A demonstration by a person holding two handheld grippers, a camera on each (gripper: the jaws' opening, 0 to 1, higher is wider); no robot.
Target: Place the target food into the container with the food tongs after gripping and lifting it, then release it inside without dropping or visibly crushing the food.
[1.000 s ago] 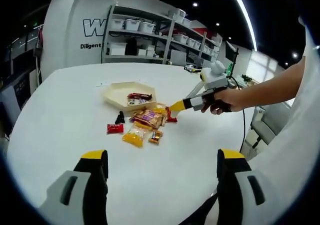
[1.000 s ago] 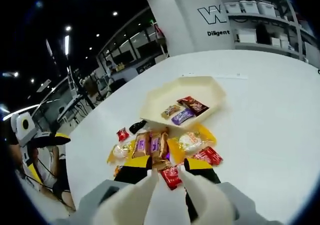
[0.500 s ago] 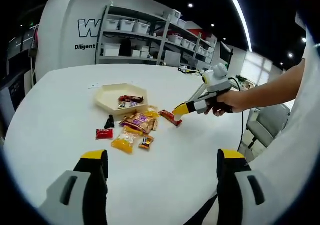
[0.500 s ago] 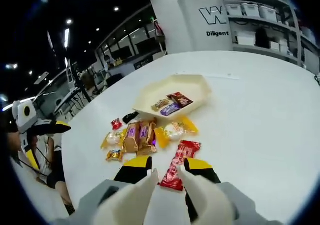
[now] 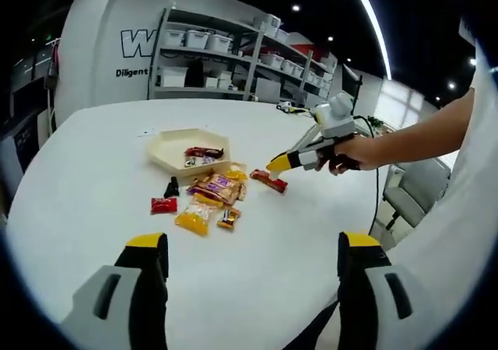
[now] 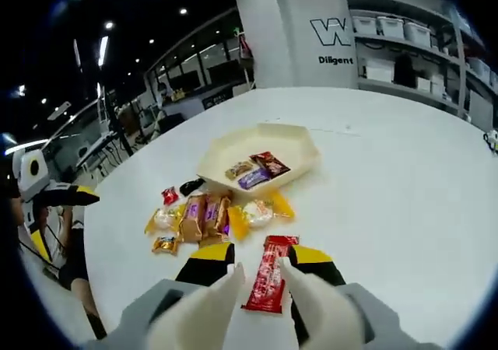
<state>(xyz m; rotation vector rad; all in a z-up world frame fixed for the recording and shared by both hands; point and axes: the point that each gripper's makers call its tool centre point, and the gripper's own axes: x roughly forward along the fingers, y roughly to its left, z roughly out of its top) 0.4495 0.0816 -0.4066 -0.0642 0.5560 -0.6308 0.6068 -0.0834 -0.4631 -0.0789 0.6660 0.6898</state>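
My right gripper (image 6: 261, 272) carries white tongs, which are shut on a red snack bar (image 6: 272, 263) that points away from the camera. In the left gripper view a hand holds this right gripper (image 5: 272, 165) just right of the snack pile, with the red bar (image 5: 268, 181) low over the white table. The cream hexagonal tray (image 6: 299, 144) beyond the pile (image 6: 204, 214) holds a few wrapped snacks. The same tray (image 5: 166, 144) lies left of the right gripper. My left gripper (image 5: 253, 245) is wide open above bare table, far from the food.
Loose packets lie before the tray: a small red one (image 5: 163, 204), a black one (image 5: 171, 187), a yellow one (image 5: 192, 218). Shelves with bins (image 5: 226, 54) stand behind the table. The left gripper (image 6: 54, 198) appears beyond the table's left edge.
The right gripper has pulled the red snack bar out of the pile and away from it. The left gripper's jaws stay open.
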